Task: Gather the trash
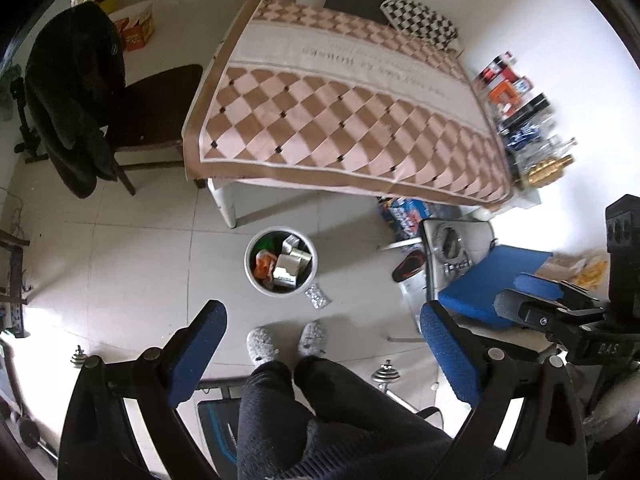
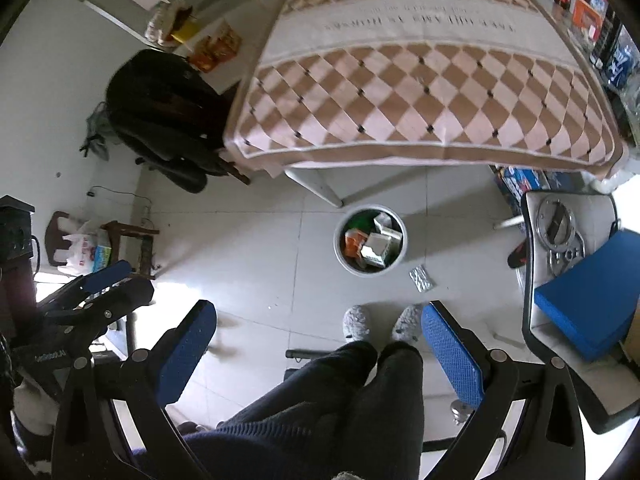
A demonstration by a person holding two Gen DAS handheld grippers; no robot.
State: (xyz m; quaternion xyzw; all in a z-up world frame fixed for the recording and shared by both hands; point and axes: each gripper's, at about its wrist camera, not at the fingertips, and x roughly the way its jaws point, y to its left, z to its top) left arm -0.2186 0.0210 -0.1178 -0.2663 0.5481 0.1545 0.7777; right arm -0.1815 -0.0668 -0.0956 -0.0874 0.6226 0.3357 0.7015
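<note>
Landmark: round white waste bin (image 1: 281,261) on the tiled floor, just in front of the leg of the table with the checked cloth (image 1: 340,112). Bin holds a heap of discarded packaging: small cartons, an orange wrapper, something green at the back; contents reach close to the rim, so most of the collecting looks done. One piece is left outside: a silvery blister pack (image 1: 318,297) lying flat on the tiles just beside the bin, on the side toward the person's slippers (image 1: 286,342), apparently not touching the bin wall. The right wrist view confirms this: blister pack (image 2: 421,279) apart from the bin (image 2: 371,240), between it and the slippers. No other loose trash made out on the floor near the bin; clutter under and beside the table is too blurred to class. Left gripper (image 1: 326,350) is held well above the bin, fingers wide apart, nothing between them. Right gripper (image 2: 318,350) likewise high, fingers spread, empty. Judgement: task nearly complete; remaining step is picking up the blister pack and dropping it in the bin.
</note>
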